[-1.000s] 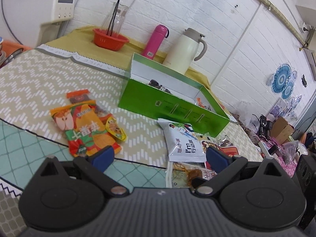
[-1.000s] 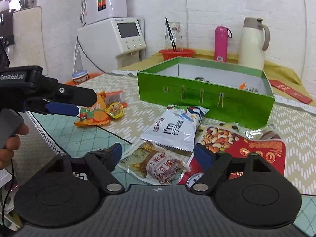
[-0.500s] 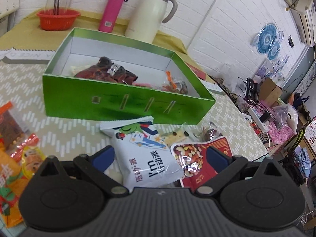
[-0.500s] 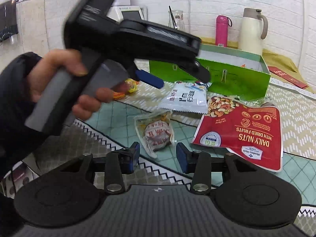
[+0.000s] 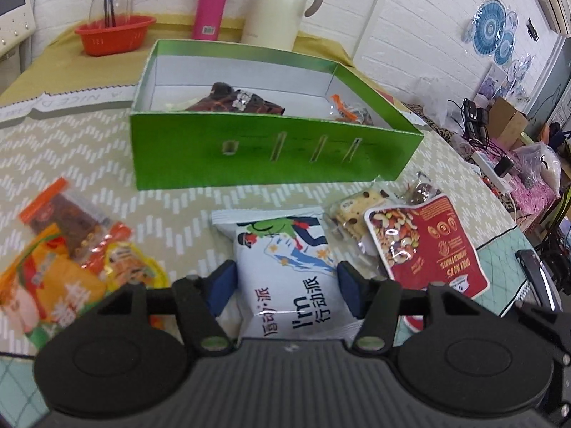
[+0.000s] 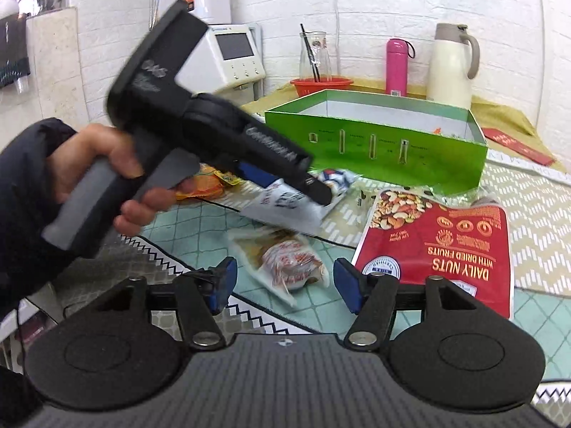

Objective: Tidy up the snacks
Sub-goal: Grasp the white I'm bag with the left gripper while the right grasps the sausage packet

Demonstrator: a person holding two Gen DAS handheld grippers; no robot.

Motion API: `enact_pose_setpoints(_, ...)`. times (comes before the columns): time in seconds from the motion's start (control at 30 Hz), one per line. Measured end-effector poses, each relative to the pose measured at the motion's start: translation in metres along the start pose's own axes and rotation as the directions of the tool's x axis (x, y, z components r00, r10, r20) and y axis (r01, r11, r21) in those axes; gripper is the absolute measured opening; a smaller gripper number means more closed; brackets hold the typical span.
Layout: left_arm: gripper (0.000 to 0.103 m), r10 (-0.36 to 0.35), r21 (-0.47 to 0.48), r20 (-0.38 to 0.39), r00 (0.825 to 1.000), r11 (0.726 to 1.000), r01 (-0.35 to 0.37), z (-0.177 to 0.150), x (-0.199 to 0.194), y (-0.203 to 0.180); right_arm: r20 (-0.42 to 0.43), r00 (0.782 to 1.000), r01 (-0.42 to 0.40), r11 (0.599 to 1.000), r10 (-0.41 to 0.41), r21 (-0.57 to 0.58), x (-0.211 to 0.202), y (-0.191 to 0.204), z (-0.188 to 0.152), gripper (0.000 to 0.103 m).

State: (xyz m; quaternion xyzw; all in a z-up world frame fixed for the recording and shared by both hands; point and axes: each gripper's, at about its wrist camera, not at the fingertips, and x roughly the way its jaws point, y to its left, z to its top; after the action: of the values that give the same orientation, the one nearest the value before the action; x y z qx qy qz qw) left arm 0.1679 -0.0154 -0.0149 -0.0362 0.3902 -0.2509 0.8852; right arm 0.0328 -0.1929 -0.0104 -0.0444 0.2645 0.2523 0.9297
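My left gripper (image 5: 285, 281) is shut on a white snack bag with a green cartoon figure (image 5: 289, 271); its near end is lifted off the cloth, as the right wrist view (image 6: 285, 207) shows. The open green box (image 5: 271, 149) with a few dark snack packs inside stands behind it. My right gripper (image 6: 282, 285) is open above a clear wrapped pastry pack (image 6: 285, 260). A red nut pouch (image 6: 439, 253) lies to the right. Orange and yellow packs (image 5: 64, 267) lie at the left.
A cookie pack (image 5: 353, 214) lies between the white bag and the pouch. A red basket (image 5: 114, 34), pink bottle (image 5: 214, 3) and cream thermos (image 5: 282, 3) stand behind the box. The table's right edge falls off near a cluttered corner (image 5: 499, 164).
My left gripper swung right from the orange packs to the white bag and closed on it. My right gripper narrowed, then opened again, and now sits over the pastry pack.
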Motion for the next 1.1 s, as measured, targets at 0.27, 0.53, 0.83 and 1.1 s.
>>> enact_pose_setpoints(0.27,0.076,-0.007,-0.036,0.039,0.999,0.999,0.008,-0.005,-0.024,0.014,-0.048,0.997,-0.066,0.977,0.057,-0.204,0.022,0.006,0.012,0.103)
enact_pose_setpoints(0.53,0.081,-0.002,-0.015,0.012,1.000,1.000,0.002,-0.013,-0.017,0.012,-0.151,0.980,-0.162,0.952,0.126,-0.260,-0.002,0.021,0.009,0.103)
enact_pose_setpoints(0.83,0.078,-0.009,-0.003,-0.005,1.000,1.000,0.009,-0.012,-0.012,0.009,-0.180,0.965,-0.243,0.915,0.193,-0.321,0.000,0.031,0.016,0.103)
enact_pose_setpoints(1.1,0.060,-0.033,0.012,-0.017,0.999,0.999,0.033,-0.014,-0.015,0.013,-0.241,0.946,-0.259,0.952,0.216,-0.163,0.010,0.019,0.013,0.086)
